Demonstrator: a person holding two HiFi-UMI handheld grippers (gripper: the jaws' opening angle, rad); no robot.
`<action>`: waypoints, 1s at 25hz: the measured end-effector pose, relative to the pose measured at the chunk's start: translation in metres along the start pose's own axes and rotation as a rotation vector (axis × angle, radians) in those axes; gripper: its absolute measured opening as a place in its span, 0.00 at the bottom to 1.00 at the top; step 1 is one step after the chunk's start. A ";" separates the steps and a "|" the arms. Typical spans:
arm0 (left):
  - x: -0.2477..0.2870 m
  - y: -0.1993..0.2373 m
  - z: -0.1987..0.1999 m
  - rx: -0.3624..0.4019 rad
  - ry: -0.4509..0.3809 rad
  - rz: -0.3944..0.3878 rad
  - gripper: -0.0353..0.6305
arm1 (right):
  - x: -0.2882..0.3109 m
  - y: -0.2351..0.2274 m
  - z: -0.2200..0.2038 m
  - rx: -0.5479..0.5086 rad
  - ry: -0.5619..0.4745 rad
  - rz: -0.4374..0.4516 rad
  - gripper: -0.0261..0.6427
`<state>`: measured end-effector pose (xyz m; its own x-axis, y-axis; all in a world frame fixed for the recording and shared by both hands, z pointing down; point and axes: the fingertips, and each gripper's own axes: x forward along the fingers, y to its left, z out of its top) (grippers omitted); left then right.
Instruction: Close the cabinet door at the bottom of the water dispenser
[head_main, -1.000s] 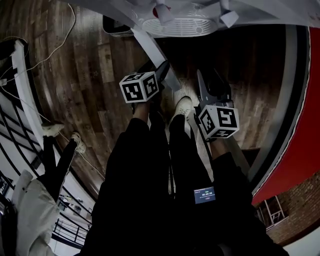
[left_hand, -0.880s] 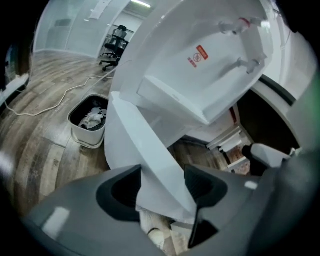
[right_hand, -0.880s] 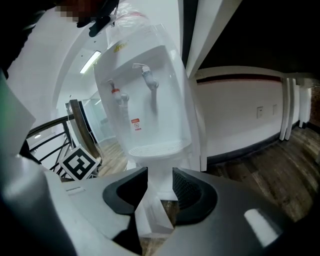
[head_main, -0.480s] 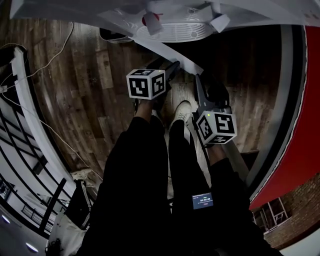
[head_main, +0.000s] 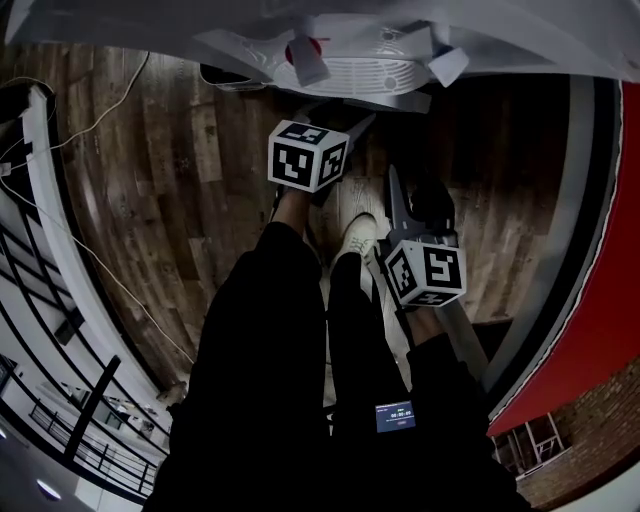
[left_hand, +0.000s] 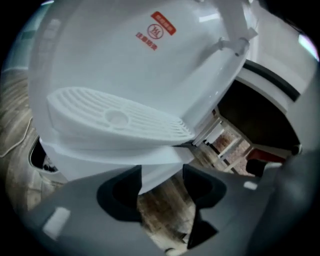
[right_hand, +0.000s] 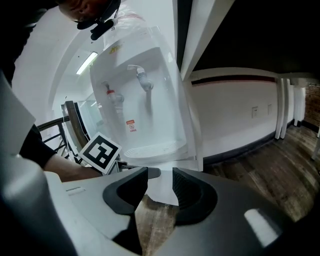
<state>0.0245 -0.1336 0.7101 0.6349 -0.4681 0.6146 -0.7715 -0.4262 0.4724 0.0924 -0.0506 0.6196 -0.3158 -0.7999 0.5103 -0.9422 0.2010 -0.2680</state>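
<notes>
White cabinet door (left_hand: 95, 162) is sitting right under the drip tray (left_hand: 115, 117) at the foot of the water dispenser (left_hand: 125, 55), and its lower corner is showing in the gap of the left gripper (left_hand: 162, 172). That gripper's jaws are standing apart, having just been closing a little, and the pads are not clamping the door. Over on the other side the right gripper (right_hand: 160, 175) is hovering above the wooden floor (head_main: 170, 190), jaws parted and gripping nothing, and pointing at the door.
</notes>
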 end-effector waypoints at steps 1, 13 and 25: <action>0.001 0.000 0.004 0.048 -0.016 0.004 0.43 | -0.001 0.000 0.000 -0.001 0.000 0.000 0.27; 0.008 0.011 0.015 0.207 0.006 0.025 0.44 | -0.003 -0.004 0.002 0.005 -0.007 0.005 0.26; -0.001 -0.001 0.017 0.080 -0.085 -0.012 0.30 | -0.001 -0.001 0.006 0.000 -0.017 0.010 0.26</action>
<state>0.0256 -0.1454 0.6982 0.6482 -0.5251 0.5515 -0.7600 -0.4909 0.4259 0.0944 -0.0531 0.6142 -0.3235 -0.8075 0.4933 -0.9390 0.2094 -0.2730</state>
